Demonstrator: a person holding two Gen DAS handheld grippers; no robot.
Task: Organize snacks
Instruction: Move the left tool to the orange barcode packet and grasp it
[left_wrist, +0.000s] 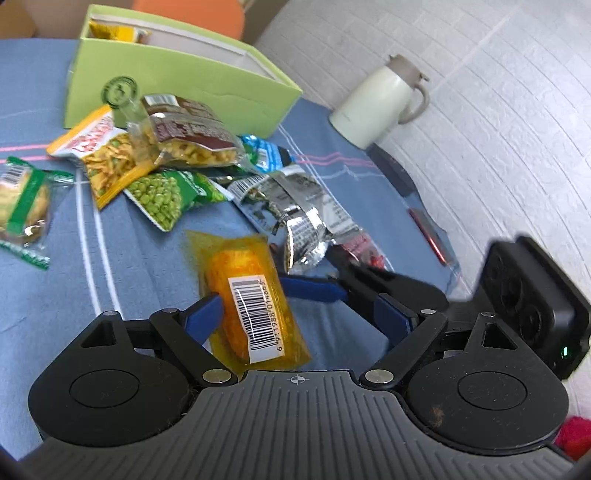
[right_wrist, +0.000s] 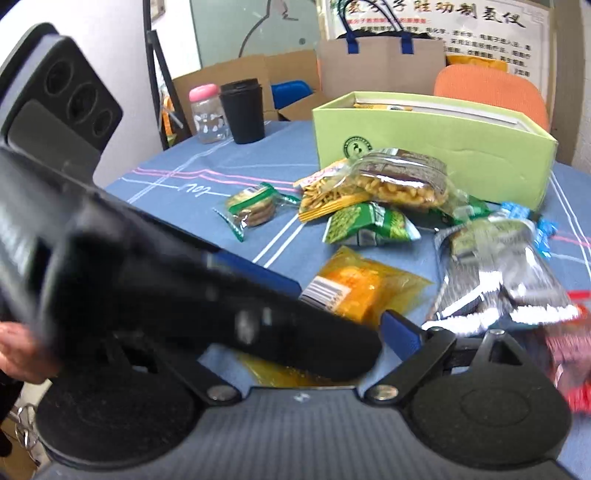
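Several snack packets lie piled on the blue tablecloth in front of a green box (left_wrist: 192, 79) that holds a yellow packet. A yellow packet with a barcode (left_wrist: 251, 299) lies between the open blue fingers of my left gripper (left_wrist: 295, 314). My right gripper reaches in from the right in the left wrist view, its blue finger (left_wrist: 314, 290) beside that packet. In the right wrist view the yellow packet (right_wrist: 354, 288) lies ahead of my open right gripper (right_wrist: 332, 306), and the left gripper's body (right_wrist: 147, 258) hides the left finger. A silver packet (right_wrist: 491, 277) lies to the right.
A cream thermos jug (left_wrist: 380, 107) stands by the white wall at the table's far right. A black cup (right_wrist: 243, 110) and a pink-lidded jar (right_wrist: 207, 112) stand at the far edge. A biscuit packet (right_wrist: 253, 208) lies apart to the left. An orange chair (right_wrist: 491, 92) stands behind the box.
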